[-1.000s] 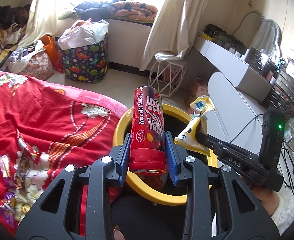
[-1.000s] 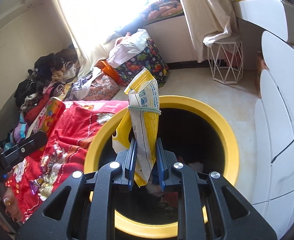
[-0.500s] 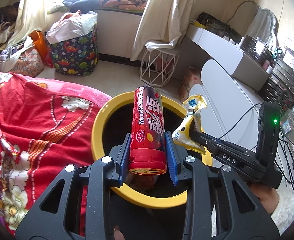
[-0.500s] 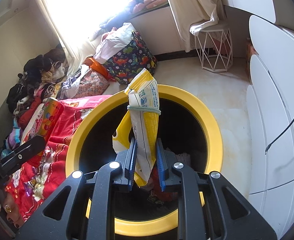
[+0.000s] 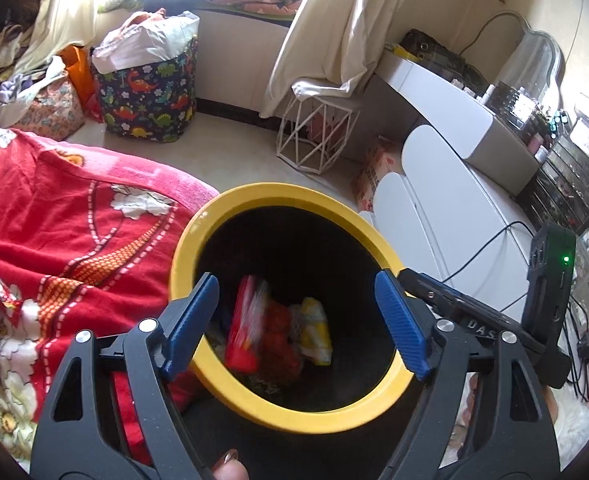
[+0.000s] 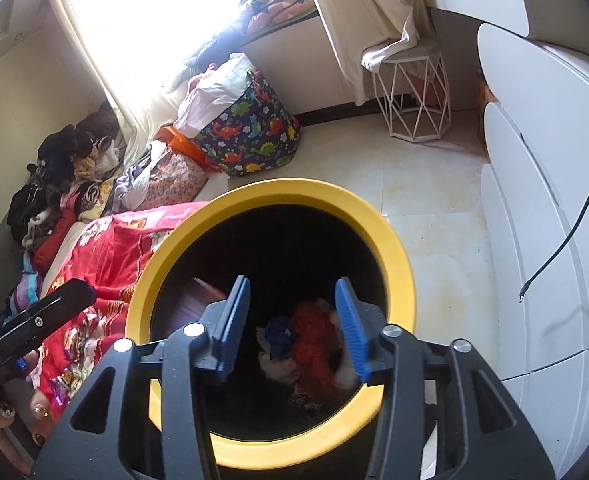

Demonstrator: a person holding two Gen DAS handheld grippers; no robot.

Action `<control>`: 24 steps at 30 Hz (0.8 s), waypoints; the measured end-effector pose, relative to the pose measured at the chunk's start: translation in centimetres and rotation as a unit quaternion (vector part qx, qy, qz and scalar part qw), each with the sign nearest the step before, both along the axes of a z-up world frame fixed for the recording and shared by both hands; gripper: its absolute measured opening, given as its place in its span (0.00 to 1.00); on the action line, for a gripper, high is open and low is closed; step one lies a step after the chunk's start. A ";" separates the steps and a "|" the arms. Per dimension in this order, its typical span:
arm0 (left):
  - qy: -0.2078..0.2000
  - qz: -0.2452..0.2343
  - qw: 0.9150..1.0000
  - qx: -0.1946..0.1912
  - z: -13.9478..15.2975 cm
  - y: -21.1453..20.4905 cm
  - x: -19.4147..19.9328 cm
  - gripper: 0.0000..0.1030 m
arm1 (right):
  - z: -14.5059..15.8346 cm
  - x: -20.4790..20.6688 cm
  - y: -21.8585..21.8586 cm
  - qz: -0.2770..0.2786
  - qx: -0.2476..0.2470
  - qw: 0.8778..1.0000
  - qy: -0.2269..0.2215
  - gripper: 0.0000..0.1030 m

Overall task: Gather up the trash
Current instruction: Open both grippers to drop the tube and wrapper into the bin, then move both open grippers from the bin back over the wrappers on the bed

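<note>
Item: yellow-rimmed bin [image 5: 254,196], black inside, standing on the floor beside a bed with a red floral quilt [image 5: 62,216].

Tools: left gripper [image 5: 294,320] — jaws spread wide, grasping nothing. Right gripper [image 6: 292,322] — jaws likewise parted and empty. Both hung over the bin's mouth, side by side.

Contents: red snack canister [image 5: 246,328], blurred, lying tilted against the bin's left inner wall, below and between the left gripper's blue pads [image 5: 192,316]. Yellow snack packet [image 5: 316,330] just beside it to the right, on a heap of red and pale scraps. In the right wrist view the canister showed only as a dark red blur [image 6: 198,304] at the left wall; the packet was hard to pick out there.

Step in hand, as judged: the drop. To do it well, the jaws should remain parted above the rim until both pieces settle, then lift straight up, clear of the rim, before seeking more litter on the quilt — foil wrappers [image 6: 64,386] appeared to lie there.
</note>
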State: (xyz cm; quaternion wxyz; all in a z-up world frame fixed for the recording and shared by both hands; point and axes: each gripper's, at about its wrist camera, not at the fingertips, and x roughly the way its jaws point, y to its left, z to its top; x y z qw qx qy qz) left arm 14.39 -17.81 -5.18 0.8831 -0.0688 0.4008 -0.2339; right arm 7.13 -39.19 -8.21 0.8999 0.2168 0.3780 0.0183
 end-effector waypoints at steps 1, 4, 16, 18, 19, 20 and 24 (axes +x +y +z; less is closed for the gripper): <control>-0.004 0.005 1.000 0.004 0.1 0.1 -0.1 0.77 | 0.1 0.0 0.0 0.000 -0.002 1.000 -0.002 0.44; -0.016 0.019 1.000 0.011 0.5 0.8 -0.5 0.87 | 0.6 -0.3 0.4 0.004 -0.010 1.000 -0.011 0.49; -0.059 0.071 0.995 0.035 2.4 4.3 -1.6 0.89 | 3.0 -0.6 2.8 0.032 -0.028 0.997 -0.060 0.63; -0.066 0.079 0.994 0.036 2.8 5.2 -1.8 0.89 | 3.3 -0.6 3.2 0.035 -0.029 0.997 -0.065 0.64; -0.069 0.084 0.993 0.037 2.9 5.5 -1.9 0.89 | 3.5 -0.6 3.5 0.039 -0.030 0.996 -0.068 0.64; -0.071 0.087 0.993 0.037 3.0 5.8 -2.0 0.89 | 3.6 -0.6 3.9 0.042 -0.032 0.996 -0.069 0.64; -0.080 0.102 0.991 0.040 3.4 7.1 -2.4 0.89 | 4.2 -0.5 5.2 0.052 -0.036 0.995 -0.074 0.65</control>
